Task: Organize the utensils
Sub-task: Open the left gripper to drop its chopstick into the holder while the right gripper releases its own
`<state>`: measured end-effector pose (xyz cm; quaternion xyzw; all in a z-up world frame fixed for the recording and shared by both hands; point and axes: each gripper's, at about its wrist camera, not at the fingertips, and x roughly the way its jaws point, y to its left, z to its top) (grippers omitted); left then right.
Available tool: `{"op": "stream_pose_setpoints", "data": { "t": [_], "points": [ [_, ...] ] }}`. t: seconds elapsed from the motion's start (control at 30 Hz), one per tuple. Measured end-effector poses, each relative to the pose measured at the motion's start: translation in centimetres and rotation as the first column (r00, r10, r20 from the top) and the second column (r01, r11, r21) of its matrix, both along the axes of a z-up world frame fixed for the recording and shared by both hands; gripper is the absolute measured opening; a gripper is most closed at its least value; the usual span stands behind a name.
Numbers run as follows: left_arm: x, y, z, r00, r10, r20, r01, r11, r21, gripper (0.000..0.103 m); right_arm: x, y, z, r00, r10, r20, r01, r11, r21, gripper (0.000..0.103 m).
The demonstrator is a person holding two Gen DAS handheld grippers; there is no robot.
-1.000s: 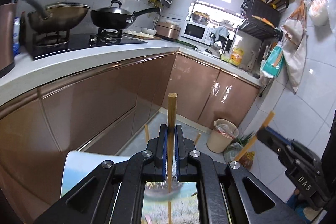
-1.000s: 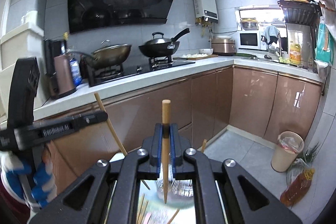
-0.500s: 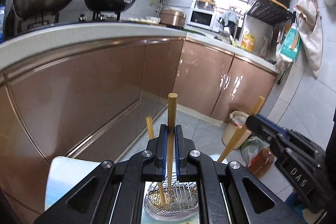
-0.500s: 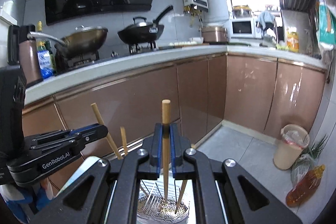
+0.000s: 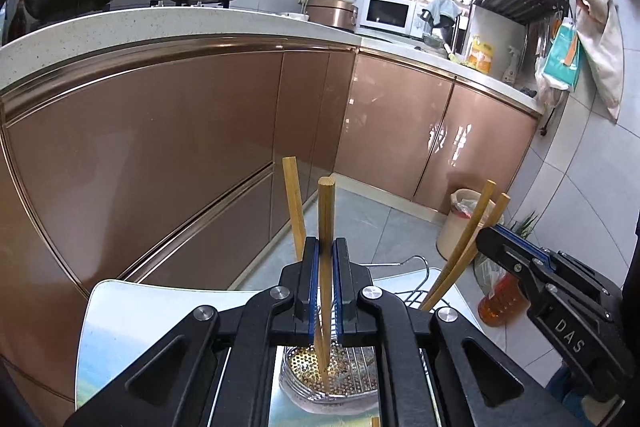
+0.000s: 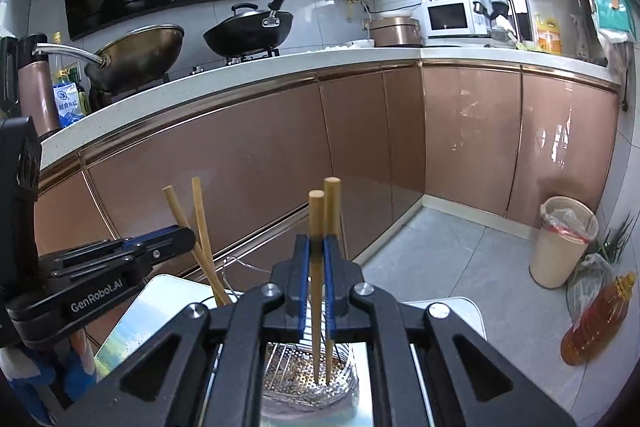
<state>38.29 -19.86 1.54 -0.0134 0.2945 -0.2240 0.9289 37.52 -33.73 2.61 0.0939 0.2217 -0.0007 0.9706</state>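
My left gripper (image 5: 324, 247) is shut on a wooden chopstick (image 5: 325, 227) that stands upright, its tip inside a perforated metal utensil holder (image 5: 344, 379) on a small table. My right gripper (image 6: 316, 243) is shut on another wooden chopstick (image 6: 316, 223), its tip also down in the holder (image 6: 288, 383). Other chopsticks stand loose in the holder: one (image 5: 294, 203) left of mine, one (image 6: 332, 211) right behind the right gripper's. Each gripper shows in the other's view, the right one (image 5: 560, 291) and the left one (image 6: 100, 271).
The small table (image 5: 116, 327) has a printed reflective top. Brown kitchen cabinets (image 5: 160, 147) run behind it under a white counter with two woks (image 6: 248, 31). A bin (image 6: 564, 239) and an oil bottle (image 6: 596, 319) stand on the tiled floor at right.
Both grippers have come down with their chopsticks, so that the tips now stand inside the holder. The two grippers have drawn closer together over it.
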Motion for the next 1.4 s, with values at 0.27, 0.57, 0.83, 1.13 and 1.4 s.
{"op": "stream_pose_setpoints", "data": {
  "t": [0.27,0.57,0.83,1.13,1.4],
  "points": [
    [-1.2,0.7,0.7,1.000,0.008,-0.019,-0.008,1.000,0.008,0.017,-2.0,-0.8,0.6,1.000,-0.029,-0.009,0.029,1.000,0.012,0.008],
    [-3.1,3.1,2.6,0.998,0.058,-0.008,-0.058,0.998,0.023,0.041,-4.8,-1.3,2.7,0.999,-0.053,-0.010,0.053,0.998,0.019,0.012],
    [-6.5,5.7,5.5,0.996,0.082,0.030,-0.082,0.997,0.013,0.044,-8.5,-0.1,5.7,0.998,-0.055,0.026,0.055,0.998,0.007,0.018],
    [-11.4,9.3,8.6,0.992,0.118,0.055,-0.117,0.993,-0.012,0.057,-13.7,1.4,9.1,0.997,-0.049,0.060,0.050,0.999,-0.014,0.018],
    [-15.7,12.7,9.0,0.987,0.156,0.037,-0.156,0.988,-0.004,0.058,-18.5,2.8,9.9,0.997,-0.062,0.041,0.063,0.998,-0.022,0.018]
  ]
}}
